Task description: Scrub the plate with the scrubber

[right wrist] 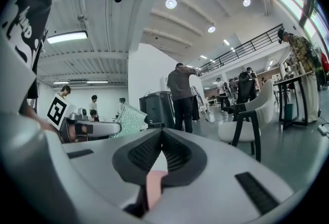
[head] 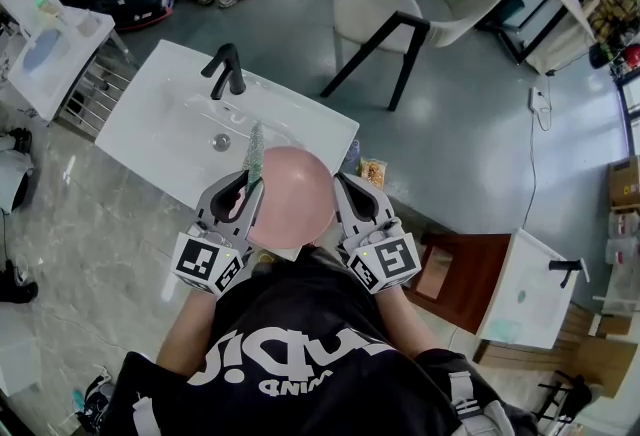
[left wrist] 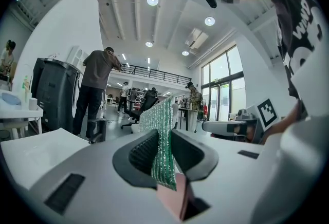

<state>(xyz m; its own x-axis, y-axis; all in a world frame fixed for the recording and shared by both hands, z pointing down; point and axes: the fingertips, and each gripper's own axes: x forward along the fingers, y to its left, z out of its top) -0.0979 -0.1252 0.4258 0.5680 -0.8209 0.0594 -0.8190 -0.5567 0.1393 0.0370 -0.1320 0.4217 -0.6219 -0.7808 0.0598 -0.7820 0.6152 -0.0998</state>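
While left hand-held gripper (head: 242, 188) pinches green scrubber (head: 255, 150), right hand-held gripper (head: 347, 186) clamped on pink plate (head: 295, 196)

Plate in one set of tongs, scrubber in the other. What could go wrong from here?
1. The right tongs pinch the pink plate only at its rim; scrubbing pressure may twist it loose at the edge of the white sink.
2. The left tongs grip the green scrubber by one end; the long free end may fold or pull out.

Bright ceiling spots (left wrist: 152, 0), soft shadows; fisheye warp, dark corners, blurred foreground
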